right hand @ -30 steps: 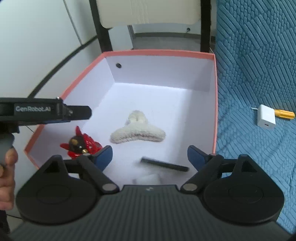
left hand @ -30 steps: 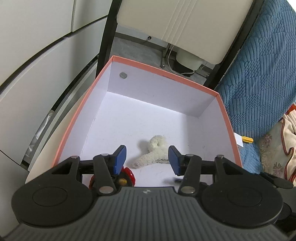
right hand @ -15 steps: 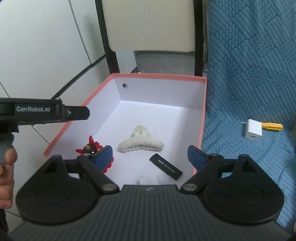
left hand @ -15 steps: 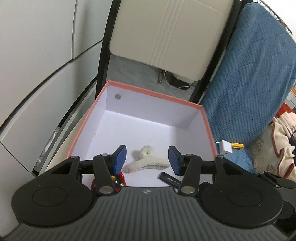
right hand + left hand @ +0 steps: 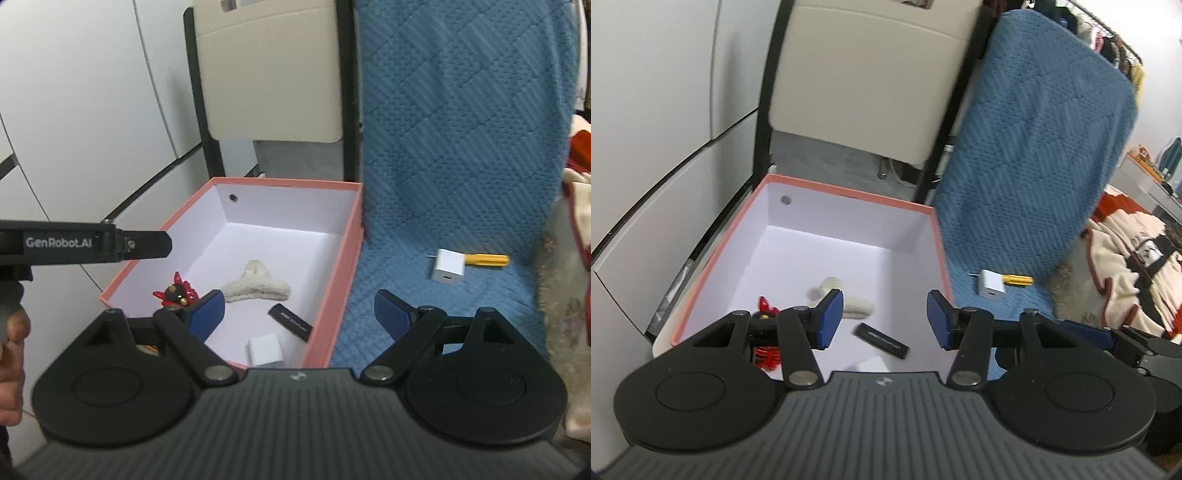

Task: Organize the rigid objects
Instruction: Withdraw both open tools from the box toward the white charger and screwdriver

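Both your left claw [image 5: 885,320] and right claw [image 5: 299,317] stand open and empty, four things already lie in the pink box [image 5: 334,295], and the white charger [image 5: 448,266] and yellow tool [image 5: 487,259] wait on the blue blanket [image 5: 461,155].

1. I am in a home, in what looks like a bedroom or living corner.
2. A blue quilted cover [image 5: 461,147] drapes over soft furniture beside me.
3. A cream and red patterned blanket [image 5: 1126,266] lies rumpled at the right.
4. Clothes hang on a rail [image 5: 1108,33] in the far corner.
5. A cream padded chair back [image 5: 868,85] on black legs stands by white cabinet doors [image 5: 74,110].
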Motion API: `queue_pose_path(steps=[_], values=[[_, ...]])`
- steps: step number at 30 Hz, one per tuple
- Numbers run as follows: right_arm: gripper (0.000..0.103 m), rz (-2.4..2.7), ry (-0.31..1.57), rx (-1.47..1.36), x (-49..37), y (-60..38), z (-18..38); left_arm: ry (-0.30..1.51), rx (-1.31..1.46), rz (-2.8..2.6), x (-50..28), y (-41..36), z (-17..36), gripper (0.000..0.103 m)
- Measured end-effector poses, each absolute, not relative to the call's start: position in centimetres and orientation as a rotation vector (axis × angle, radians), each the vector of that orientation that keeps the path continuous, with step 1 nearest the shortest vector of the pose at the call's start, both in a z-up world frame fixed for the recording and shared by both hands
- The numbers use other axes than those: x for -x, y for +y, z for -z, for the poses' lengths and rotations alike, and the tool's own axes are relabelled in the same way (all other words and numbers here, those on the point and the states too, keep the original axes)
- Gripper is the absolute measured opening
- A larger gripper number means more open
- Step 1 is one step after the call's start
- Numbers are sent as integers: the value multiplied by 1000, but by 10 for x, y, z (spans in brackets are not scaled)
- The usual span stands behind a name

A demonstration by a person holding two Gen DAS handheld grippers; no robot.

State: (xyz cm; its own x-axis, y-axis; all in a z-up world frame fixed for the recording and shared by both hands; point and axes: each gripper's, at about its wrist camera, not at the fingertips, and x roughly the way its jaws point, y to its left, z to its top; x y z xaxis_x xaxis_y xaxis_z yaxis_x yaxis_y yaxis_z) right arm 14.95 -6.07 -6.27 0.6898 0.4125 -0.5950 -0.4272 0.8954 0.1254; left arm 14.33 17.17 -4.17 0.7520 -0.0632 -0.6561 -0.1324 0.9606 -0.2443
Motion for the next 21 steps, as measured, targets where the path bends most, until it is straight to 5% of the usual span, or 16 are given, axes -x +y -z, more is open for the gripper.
queue_pose_path(steps=[21], values=[[90,-349,599,-8,-82,-171,57,719,237,100,-85,58,44,56]])
